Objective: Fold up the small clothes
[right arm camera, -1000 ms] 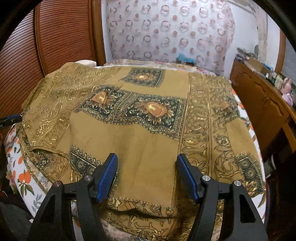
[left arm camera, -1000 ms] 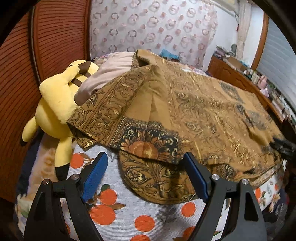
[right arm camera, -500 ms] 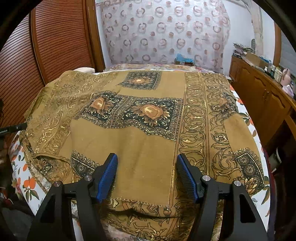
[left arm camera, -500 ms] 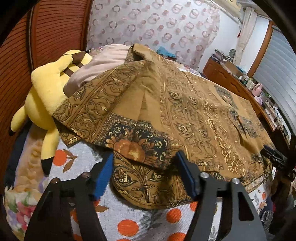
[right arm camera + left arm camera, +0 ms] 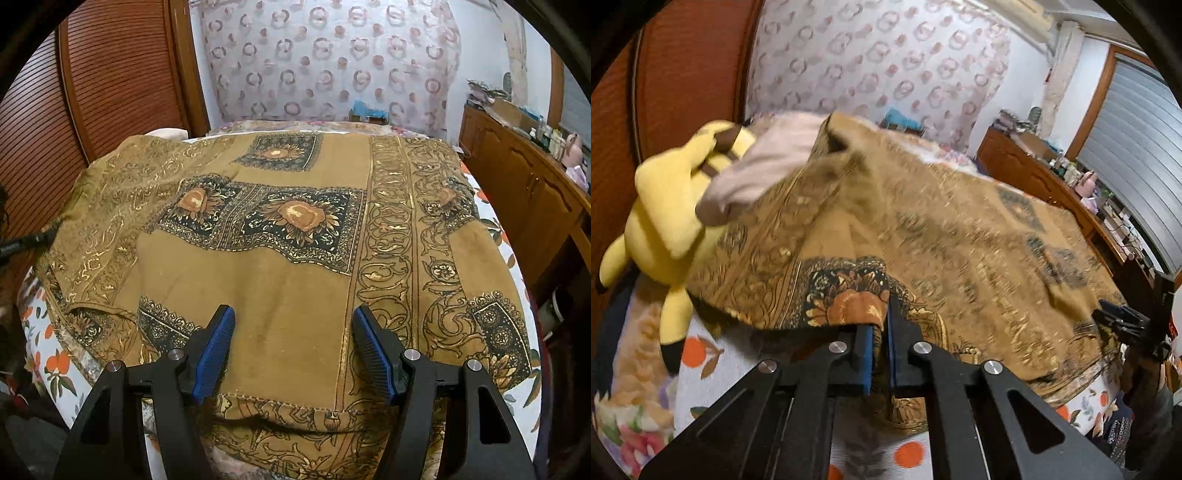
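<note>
A large brown cloth (image 5: 303, 284) with gold scrollwork and dark floral panels lies spread over the bed. In the left wrist view my left gripper (image 5: 880, 332) is shut on a folded corner of the brown cloth (image 5: 849, 302) at its near left edge. My right gripper (image 5: 293, 332) is open, its blue pads on either side of the cloth's near edge, holding nothing. The right gripper also shows at the far right of the left wrist view (image 5: 1123, 321).
A yellow plush toy (image 5: 668, 221) lies at the bed's left side, with a pinkish pillow (image 5: 764, 166) beside it. The bedsheet (image 5: 738, 369) has an orange fruit print. A wooden cabinet (image 5: 524, 192) stands on the right. A brown slatted wardrobe (image 5: 92, 92) stands on the left.
My left gripper moved forward onto the cloth's corner and closed on it. The right gripper stayed open and almost still over the near edge.
</note>
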A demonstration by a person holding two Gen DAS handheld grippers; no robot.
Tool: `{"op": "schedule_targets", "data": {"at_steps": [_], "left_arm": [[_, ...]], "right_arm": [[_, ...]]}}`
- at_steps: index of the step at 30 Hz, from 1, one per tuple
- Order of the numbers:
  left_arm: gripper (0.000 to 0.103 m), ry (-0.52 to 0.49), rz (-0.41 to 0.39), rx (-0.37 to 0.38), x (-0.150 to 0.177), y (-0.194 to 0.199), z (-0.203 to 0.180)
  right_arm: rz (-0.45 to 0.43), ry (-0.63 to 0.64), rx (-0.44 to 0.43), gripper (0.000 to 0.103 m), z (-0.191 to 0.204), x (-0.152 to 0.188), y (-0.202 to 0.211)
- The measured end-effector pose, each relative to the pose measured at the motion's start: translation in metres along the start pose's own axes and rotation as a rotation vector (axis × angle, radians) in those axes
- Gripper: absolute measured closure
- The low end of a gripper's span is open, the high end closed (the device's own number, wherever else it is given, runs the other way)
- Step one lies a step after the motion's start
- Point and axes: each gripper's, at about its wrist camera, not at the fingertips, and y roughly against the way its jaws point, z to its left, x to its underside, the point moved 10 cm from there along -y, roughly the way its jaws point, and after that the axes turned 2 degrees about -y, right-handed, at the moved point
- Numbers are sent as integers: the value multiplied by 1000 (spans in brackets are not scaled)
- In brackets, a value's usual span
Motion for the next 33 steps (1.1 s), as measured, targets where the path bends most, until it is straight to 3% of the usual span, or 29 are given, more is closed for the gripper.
{"op": "schedule_targets", "data": {"at_steps": [7,17,26,30,33], "left_arm": [[97,-85,-75,80,-43,14,-54],[97,-275,-116,259,-90,10,-188],[97,-440,-77,400,-92,16,-293],[96,-467,-24,447,-75,23,-311],[85,-483,12,415,-59,17,-306]], "right_arm": [[-18,-33,0,33,-6,-2,4],[-119,-94,84,33,-49,1,58],[-145,-130,113,33,-69,12,91],[-163,-126,106,33,-69,11,98],[-172,-133,97,33,-68,12,99]]}}
